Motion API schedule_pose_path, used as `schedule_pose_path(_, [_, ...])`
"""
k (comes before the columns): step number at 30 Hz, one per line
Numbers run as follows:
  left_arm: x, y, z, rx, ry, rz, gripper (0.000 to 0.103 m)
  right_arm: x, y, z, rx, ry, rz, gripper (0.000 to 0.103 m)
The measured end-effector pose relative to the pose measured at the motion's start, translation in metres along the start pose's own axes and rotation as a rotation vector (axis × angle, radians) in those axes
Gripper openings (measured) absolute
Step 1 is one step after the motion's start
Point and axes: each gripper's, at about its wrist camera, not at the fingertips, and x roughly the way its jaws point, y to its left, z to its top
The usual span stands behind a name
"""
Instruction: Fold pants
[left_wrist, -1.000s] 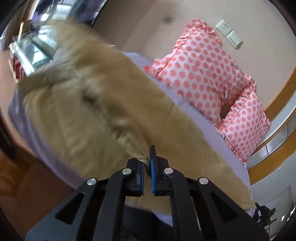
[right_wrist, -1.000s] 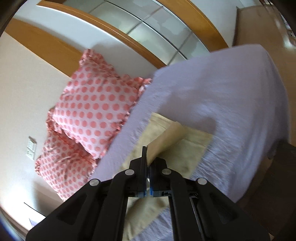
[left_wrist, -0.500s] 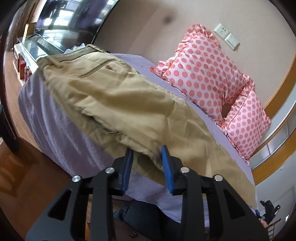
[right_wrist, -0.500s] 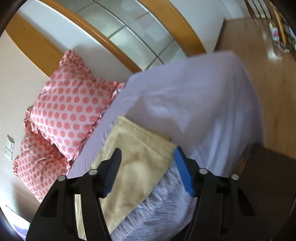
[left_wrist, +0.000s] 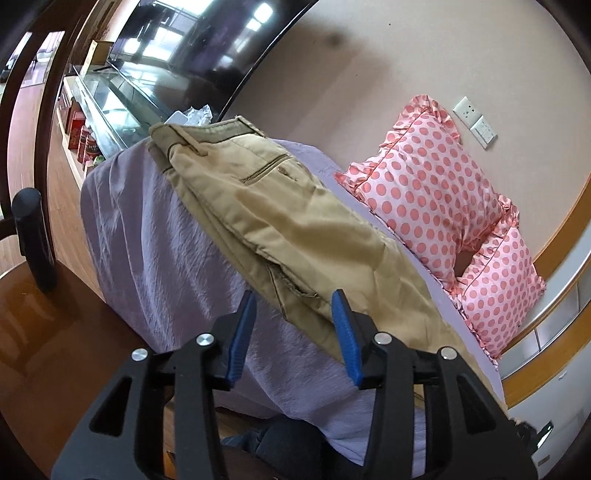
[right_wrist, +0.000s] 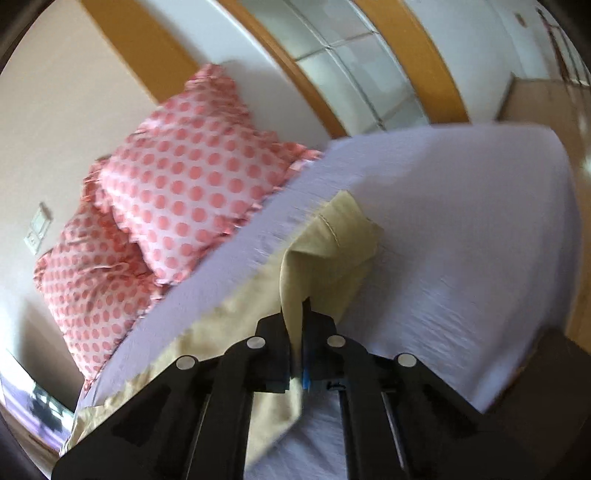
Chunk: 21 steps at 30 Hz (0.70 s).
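Tan pants (left_wrist: 288, 218) lie lengthwise on a bed with a lilac sheet (left_wrist: 155, 236), waistband and back pocket toward the far left end. My left gripper (left_wrist: 293, 325) is open, its blue pads (left_wrist: 240, 332) standing either side of the pants' near edge, empty. In the right wrist view the leg end of the pants (right_wrist: 332, 254) is lifted off the sheet (right_wrist: 461, 236). My right gripper (right_wrist: 295, 325) is shut on that leg fabric, which bunches up between the jaws.
Two pink polka-dot pillows (left_wrist: 436, 184) lean against the wall at the head of the bed, also in the right wrist view (right_wrist: 177, 199). A dark TV (left_wrist: 199, 37) and glass cabinet (left_wrist: 110, 107) stand beyond the bed's far end. Wood floor (left_wrist: 44, 339) lies below.
My left gripper let go of the pants and opened wide, and the pants settled flat. My right gripper opened half a second ago and has shut again on the leg end, lifting it.
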Motion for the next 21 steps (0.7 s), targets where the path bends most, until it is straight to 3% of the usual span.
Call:
schedule_pose_path(4, [-0.002,0.004,-0.005,-0.021,-0.007,-0.016,0.053,-0.001,0.081,0.002,-0.141,0.015,0.208,0.004])
schedule_pose_path(7, [-0.007,0.005,-0.007,-0.024,-0.02,-0.029,0.059,0.001,0.164,-0.031,-0.297,0.115,0.432,0.004])
schedule_pose_path(10, [-0.012,0.001,-0.008,-0.008,-0.033,-0.036,0.081,0.006,0.241,-0.097,-0.489,0.3,0.609,0.005])
schedule_pose_path(13, [-0.013,-0.002,-0.008,0.016,-0.026,-0.057,0.089,0.013,0.292,-0.185,-0.769,0.553,0.634,0.013])
schedule_pose_path(14, [-0.013,-0.004,-0.008,0.029,-0.018,-0.07,0.091,0.011,0.297,-0.201,-0.822,0.585,0.624,0.027])
schedule_pose_path(15, [-0.013,-0.005,-0.009,0.038,-0.012,-0.076,0.094,0.007,0.3,-0.215,-0.874,0.599,0.611,0.05])
schedule_pose_path(16, [-0.011,-0.005,-0.009,0.044,-0.005,-0.086,0.097,0.0,0.3,-0.221,-0.899,0.589,0.612,0.062])
schedule_pose_path(17, [-0.009,-0.004,-0.01,0.047,0.005,-0.099,0.097,-0.007,0.299,-0.222,-0.902,0.571,0.627,0.082])
schedule_pose_path(18, [-0.006,-0.004,-0.01,0.045,0.014,-0.108,0.097,-0.017,0.295,-0.216,-0.886,0.541,0.666,0.089])
schedule_pose_path(21, [0.005,-0.007,-0.012,0.043,0.025,-0.116,0.097,-0.032,0.289,-0.194,-0.808,0.5,0.763,0.093])
